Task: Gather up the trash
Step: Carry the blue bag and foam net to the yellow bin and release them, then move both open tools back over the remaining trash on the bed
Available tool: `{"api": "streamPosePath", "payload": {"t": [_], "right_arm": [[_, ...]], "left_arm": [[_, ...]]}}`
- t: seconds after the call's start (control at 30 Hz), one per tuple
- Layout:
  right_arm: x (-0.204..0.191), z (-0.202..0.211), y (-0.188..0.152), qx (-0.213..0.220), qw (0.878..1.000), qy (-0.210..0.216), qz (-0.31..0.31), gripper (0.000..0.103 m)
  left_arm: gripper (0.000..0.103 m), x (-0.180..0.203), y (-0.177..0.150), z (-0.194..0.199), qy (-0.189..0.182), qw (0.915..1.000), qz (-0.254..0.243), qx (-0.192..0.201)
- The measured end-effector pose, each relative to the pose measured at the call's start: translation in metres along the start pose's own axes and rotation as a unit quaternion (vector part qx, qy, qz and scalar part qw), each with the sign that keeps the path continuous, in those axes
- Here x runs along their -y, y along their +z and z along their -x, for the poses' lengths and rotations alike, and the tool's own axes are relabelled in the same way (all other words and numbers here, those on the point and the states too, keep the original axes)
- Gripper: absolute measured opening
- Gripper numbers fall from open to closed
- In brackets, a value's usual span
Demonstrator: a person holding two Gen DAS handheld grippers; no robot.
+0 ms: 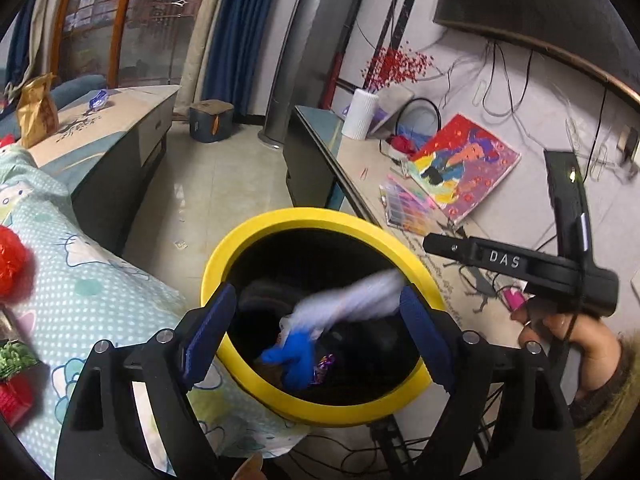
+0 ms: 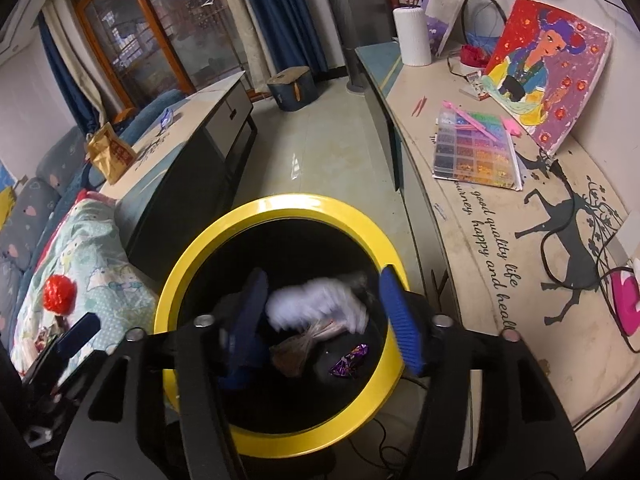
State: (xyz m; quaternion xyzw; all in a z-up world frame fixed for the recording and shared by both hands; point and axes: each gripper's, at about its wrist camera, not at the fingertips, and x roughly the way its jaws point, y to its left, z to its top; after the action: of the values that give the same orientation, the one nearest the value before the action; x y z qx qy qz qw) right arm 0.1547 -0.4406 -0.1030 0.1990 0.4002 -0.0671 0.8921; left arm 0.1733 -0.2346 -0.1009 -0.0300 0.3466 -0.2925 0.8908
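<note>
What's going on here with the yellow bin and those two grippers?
A person is clearing trash by hand with two grippers. Both the left gripper and right gripper hang open over the yellow-rimmed bin. A blurred white piece of trash is in the air between the jaws, gripped by neither. A purple wrapper and a blue item already lie inside.

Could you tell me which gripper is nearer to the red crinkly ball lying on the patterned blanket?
Left. The left gripper hangs over the bin's blanket-side rim, beside the red ball; the right gripper sits over the bin, toward the cabinet.
</note>
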Motion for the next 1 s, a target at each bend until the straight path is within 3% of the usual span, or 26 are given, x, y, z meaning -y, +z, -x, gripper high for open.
{"api": "streamPosePath", "payload": {"t": [0.1,0.27,0.43,1.0], "right_arm": [[-0.001,0.002,0.001,0.005,1.0,0.0,-0.004,0.061],[-0.01,0.017,0.005,0.035,0.999,0.012,-0.007,0.075],[-0.031,0.036,0.006,0.072,0.997,0.038,0.008,0.081],[-0.093,0.059,-0.006,0.085,0.988,0.102,0.077,0.082]], "left_arm": [[0.097,-0.001,0.002,0.013,0.02,0.9997,-0.005,0.016],[0.097,-0.007,0.007,0.043,0.053,0.9976,0.007,0.045],[0.097,-0.011,0.009,0.071,0.079,0.9946,0.011,0.066],[0.097,-0.036,-0.001,0.153,0.15,0.9802,0.025,0.127]]}}
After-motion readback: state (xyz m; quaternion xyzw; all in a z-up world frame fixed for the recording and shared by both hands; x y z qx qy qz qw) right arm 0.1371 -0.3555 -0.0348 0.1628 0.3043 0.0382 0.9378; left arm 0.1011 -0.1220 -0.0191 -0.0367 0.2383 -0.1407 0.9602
